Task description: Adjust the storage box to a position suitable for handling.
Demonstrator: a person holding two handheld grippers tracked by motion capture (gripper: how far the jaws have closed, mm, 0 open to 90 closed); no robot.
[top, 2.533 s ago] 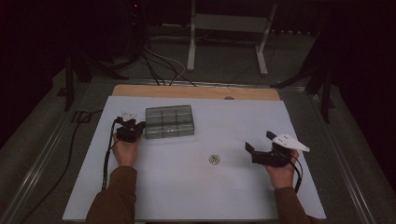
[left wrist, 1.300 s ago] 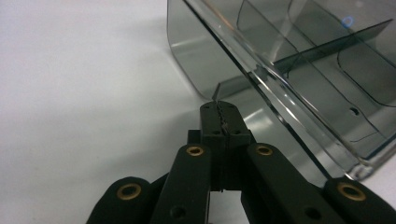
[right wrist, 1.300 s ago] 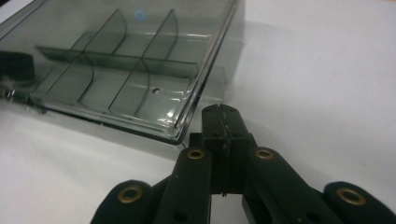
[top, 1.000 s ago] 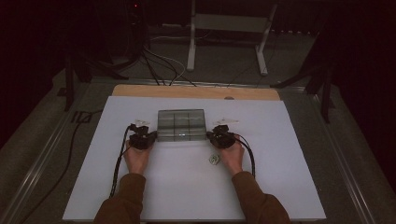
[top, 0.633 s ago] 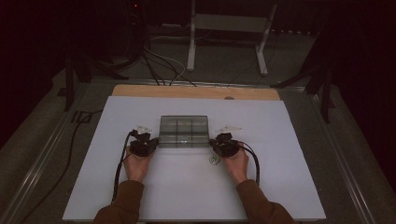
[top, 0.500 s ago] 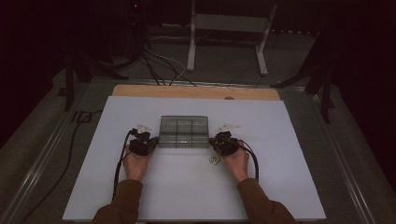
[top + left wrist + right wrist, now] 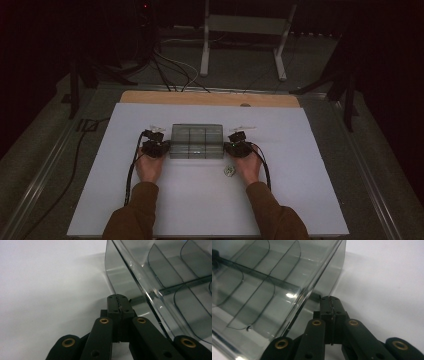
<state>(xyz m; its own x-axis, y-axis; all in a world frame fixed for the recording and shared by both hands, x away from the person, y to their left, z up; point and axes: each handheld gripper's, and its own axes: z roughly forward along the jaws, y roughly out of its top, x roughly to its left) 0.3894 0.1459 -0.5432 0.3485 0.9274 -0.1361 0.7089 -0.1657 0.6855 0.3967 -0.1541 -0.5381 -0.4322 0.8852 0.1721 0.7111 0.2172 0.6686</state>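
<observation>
On the white table (image 7: 300,200), seen from the high view, a clear compartment box (image 7: 196,141) sits a little beyond the middle, its dividers marking off a grid of cells. The left gripper (image 7: 159,146) stands at the box's left end and the right gripper (image 7: 235,145) at its right end, each held in a hand whose brown sleeve comes in from the bottom edge; a black cable trails back from each. A small round object (image 7: 228,171) lies on the table just inside the right hand, near the box's front right corner. Two and a half seconds earlier the box lay farther left and back, with only the left gripper beside it and the right gripper well apart on the right side of the table; a second ago both grippers were already flanking the box, and since then box and grippers together have come slightly nearer the person. From the left gripper view, the left gripper (image 7: 117,298) has its two black jaws pressed together with nothing between them, and their tip lies against, or just beside, the rounded lower corner of the box (image 7: 160,277), whose curved inner dividers show through the clear wall; bare white table (image 7: 45,285) spreads to the left. From the right gripper view, the right gripper (image 7: 330,299) likewise has its jaws pressed together, pinching nothing, with the tip at the foot of the box (image 7: 262,285) end wall, and white table (image 7: 387,277) lies to the right.
</observation>
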